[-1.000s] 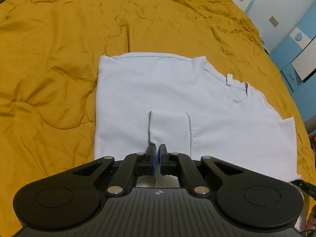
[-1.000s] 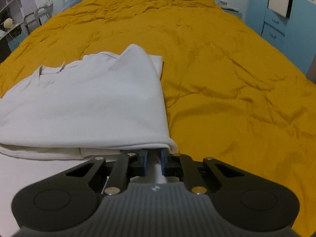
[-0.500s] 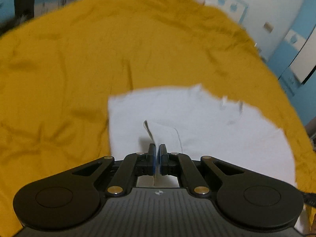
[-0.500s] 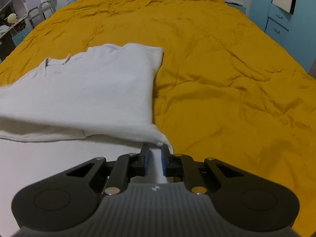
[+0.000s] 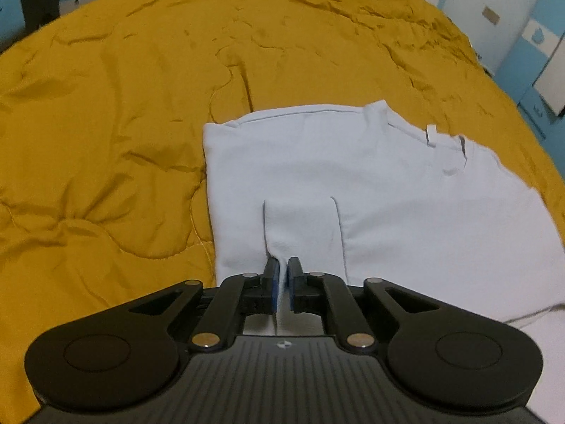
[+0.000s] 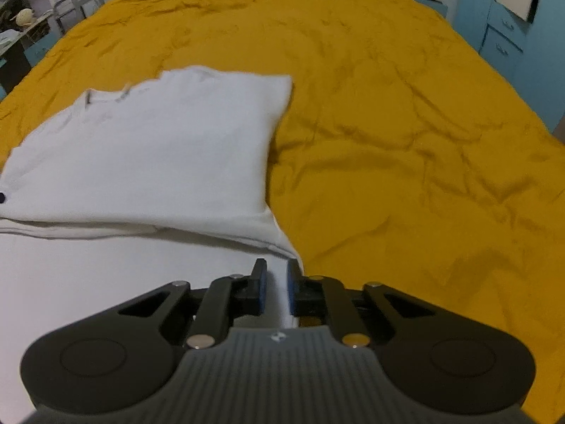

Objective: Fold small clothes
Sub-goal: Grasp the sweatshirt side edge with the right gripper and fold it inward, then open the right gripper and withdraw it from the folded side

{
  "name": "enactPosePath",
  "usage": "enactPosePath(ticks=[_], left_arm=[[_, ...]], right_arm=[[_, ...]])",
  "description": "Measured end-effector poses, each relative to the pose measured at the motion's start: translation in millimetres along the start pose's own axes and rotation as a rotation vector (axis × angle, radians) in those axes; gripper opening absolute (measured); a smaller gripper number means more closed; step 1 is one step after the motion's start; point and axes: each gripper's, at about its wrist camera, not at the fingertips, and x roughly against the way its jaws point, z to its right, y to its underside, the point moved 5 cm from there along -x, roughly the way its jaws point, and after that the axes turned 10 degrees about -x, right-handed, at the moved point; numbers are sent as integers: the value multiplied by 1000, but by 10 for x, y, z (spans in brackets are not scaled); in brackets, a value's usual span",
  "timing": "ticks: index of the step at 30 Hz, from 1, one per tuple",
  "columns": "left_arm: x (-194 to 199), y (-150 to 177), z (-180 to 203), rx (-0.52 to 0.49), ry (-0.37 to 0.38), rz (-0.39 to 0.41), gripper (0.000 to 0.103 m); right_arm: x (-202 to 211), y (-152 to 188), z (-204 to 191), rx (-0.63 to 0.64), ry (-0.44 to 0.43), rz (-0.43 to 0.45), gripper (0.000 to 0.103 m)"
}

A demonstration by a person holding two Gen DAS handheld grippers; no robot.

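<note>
Left wrist view: the left gripper [image 5: 283,268], at lower centre, has just been opening, a thin fold of the white shirt [image 5: 370,190] between its slightly parted jaws, on the mustard bedspread [image 5: 106,123].

Right wrist view: the right gripper [image 6: 274,275] has just been opening, jaws apart astride the shirt's [image 6: 148,148] corner at lower centre.

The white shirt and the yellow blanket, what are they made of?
The white shirt looks like soft matte knit, probably cotton: it folds limply, with stitched hems. The yellow blanket looks like padded quilted fabric: puffy wrinkles and curved stitch lines.
</note>
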Motion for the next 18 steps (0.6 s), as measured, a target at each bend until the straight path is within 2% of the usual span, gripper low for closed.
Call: enactPosePath(ticks=[3,6,11,13,18], left_arm=[[-40,-13,28,-19,-8,-6,10],[-60,-6,48,-33,-16,-6,10],[-70,4,52,-35,-14,-7,10],[-94,-5,44,-27,-7,-10,10],[-142,22,25,-14,4,-9,10]], right_arm=[[145,-194,-8,1,-37,47,14],[74,-447,57,-68,-74,64,19],[-360,-898,214,-265,-176,67,29],[-529,-1062,220,-316,-208,73,36],[-962,-1350,255,-413,-266,61,36]])
